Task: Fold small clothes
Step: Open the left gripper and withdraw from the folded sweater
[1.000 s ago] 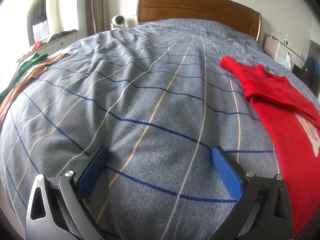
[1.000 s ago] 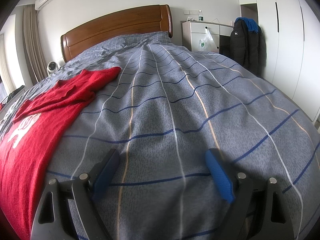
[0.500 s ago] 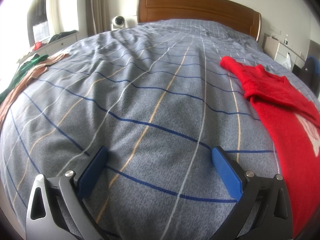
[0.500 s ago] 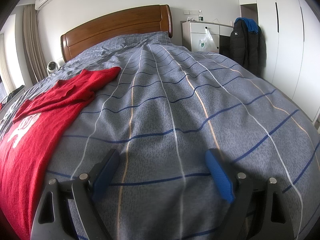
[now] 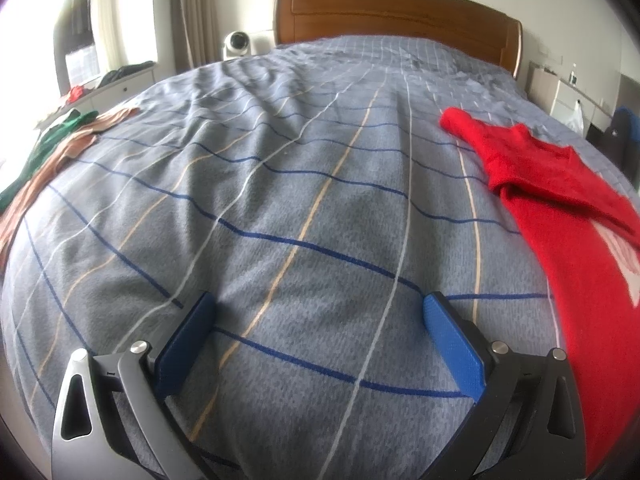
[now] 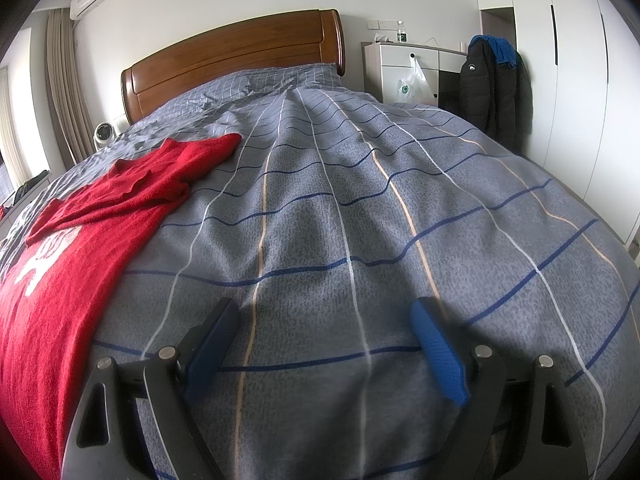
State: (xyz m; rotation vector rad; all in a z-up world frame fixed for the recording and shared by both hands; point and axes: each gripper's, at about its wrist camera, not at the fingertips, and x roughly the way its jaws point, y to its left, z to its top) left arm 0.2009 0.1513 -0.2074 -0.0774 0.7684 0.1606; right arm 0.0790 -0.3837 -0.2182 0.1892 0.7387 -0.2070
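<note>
A red knit sweater [image 5: 568, 216] with a white print lies flat on the grey checked bedspread [image 5: 304, 168], with one sleeve folded across its top. It is at the right of the left wrist view and at the left of the right wrist view [image 6: 80, 248]. My left gripper [image 5: 318, 320] is open and empty, low over bare bedspread to the left of the sweater. My right gripper [image 6: 324, 320] is open and empty over bare bedspread [image 6: 360, 200] to the right of the sweater.
Green and tan clothes [image 5: 52, 148] lie at the bed's left edge. A wooden headboard [image 5: 396, 16] stands at the far end. A white dresser [image 6: 408, 68], a hanging black jacket [image 6: 492, 84] and wardrobe doors [image 6: 580, 80] stand to the right of the bed.
</note>
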